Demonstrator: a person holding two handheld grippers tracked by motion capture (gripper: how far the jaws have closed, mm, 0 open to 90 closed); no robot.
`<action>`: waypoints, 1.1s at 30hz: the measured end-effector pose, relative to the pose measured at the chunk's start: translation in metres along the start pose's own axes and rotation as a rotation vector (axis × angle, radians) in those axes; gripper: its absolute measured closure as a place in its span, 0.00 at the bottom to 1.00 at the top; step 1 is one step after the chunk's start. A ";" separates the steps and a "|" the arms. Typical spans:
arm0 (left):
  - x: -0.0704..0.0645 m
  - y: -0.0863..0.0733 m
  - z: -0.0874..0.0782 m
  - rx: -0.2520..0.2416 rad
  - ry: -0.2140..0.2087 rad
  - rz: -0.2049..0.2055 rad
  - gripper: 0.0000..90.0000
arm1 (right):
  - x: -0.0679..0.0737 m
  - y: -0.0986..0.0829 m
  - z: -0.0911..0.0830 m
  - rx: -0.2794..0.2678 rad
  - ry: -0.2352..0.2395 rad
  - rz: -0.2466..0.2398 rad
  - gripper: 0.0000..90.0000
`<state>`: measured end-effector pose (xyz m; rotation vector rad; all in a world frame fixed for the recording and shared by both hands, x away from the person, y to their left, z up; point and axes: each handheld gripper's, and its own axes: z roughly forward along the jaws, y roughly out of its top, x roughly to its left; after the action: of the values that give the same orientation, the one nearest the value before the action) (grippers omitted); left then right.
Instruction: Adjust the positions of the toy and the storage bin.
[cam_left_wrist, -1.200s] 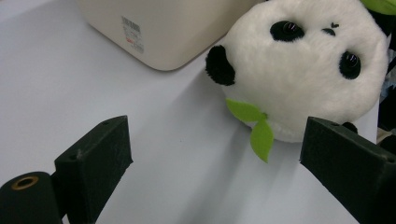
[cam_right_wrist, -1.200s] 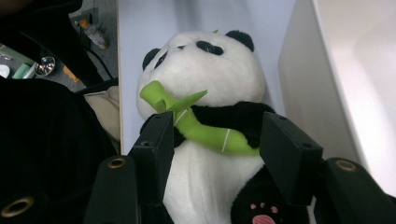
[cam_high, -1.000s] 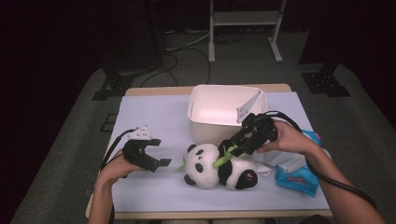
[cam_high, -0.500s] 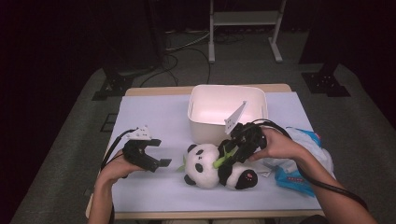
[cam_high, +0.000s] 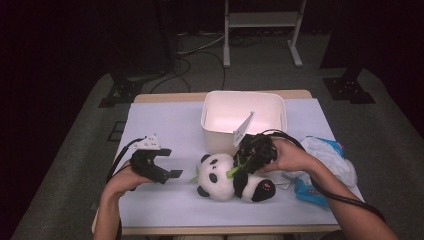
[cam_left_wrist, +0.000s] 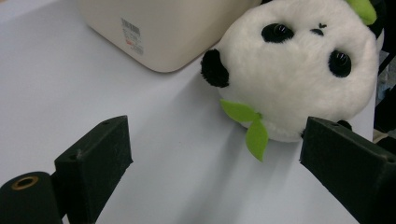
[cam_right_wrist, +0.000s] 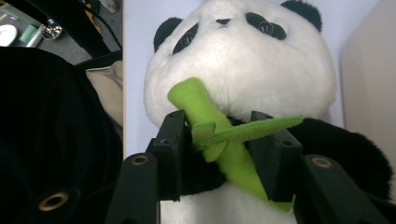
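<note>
Right gripper view shows the right tongs (cam_right_wrist: 219, 154) pinching the green bamboo stalk (cam_right_wrist: 212, 135) of the plush panda (cam_high: 231, 177), which lies on the surface (cam_high: 165, 125) beside the white bin (cam_high: 243, 117). The stalk's seam might tear, or the panda swing loose, if lifted by it. The left tongs (cam_left_wrist: 215, 163) gape wide nearby.

A white bin (cam_high: 243, 112) stands behind; blue-white bags (cam_high: 327, 155), perhaps plastic, lie rightward.

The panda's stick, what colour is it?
Bright green. The stick shows best in the right gripper view, between the jaws of the right hand-held gripper.
</note>
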<state>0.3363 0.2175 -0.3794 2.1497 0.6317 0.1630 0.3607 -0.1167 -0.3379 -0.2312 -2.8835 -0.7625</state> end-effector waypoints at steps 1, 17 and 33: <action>0.000 0.000 0.000 0.000 0.000 0.000 0.09 | 0.000 0.000 0.001 0.001 0.003 0.002 0.64; 0.001 -0.001 0.001 0.003 0.000 -0.004 0.09 | 0.001 0.001 0.003 0.014 0.027 -0.012 0.77; 0.003 -0.002 0.001 0.003 0.000 -0.009 0.09 | -0.002 0.000 -0.004 0.000 0.071 -0.031 0.81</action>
<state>0.3380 0.2192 -0.3821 2.1498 0.6415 0.1573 0.3633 -0.1186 -0.3352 -0.1561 -2.8268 -0.7606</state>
